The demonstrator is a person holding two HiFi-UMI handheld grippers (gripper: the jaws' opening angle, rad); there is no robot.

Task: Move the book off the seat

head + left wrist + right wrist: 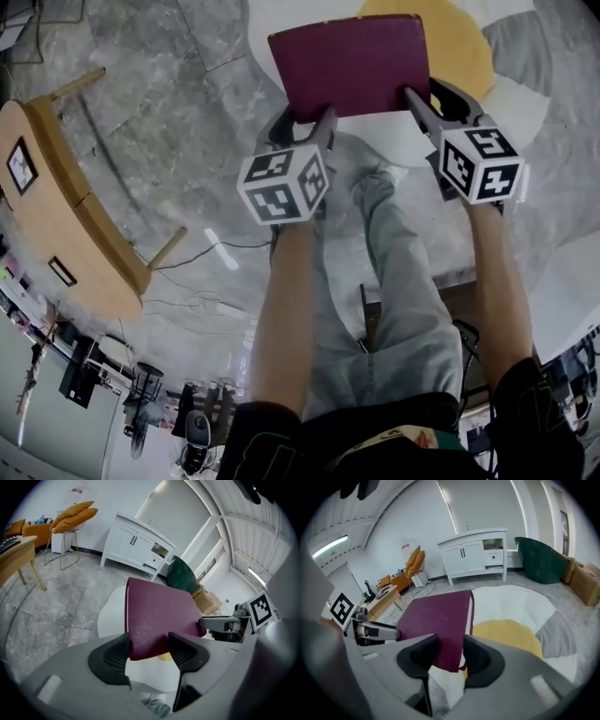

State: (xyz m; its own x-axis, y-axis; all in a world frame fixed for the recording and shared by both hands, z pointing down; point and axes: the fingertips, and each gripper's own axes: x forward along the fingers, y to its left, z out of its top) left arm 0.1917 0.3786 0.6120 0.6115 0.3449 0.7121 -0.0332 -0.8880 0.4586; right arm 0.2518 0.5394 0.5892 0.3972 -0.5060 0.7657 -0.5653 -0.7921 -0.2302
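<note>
A dark red book is over the round seat, which has a white, yellow and grey cushion. My left gripper has the book's near left corner between its jaws, and the book fills the gap from pad to pad in the left gripper view. My right gripper is shut on the near right corner, beside the page edge, with the yellow patch just past it. I cannot tell whether the book still rests on the cushion.
A wooden table stands to the left, with a cable on the grey stone floor beside it. A white cabinet, a dark green object, cardboard boxes and an orange chair line the room. The person's legs are below the grippers.
</note>
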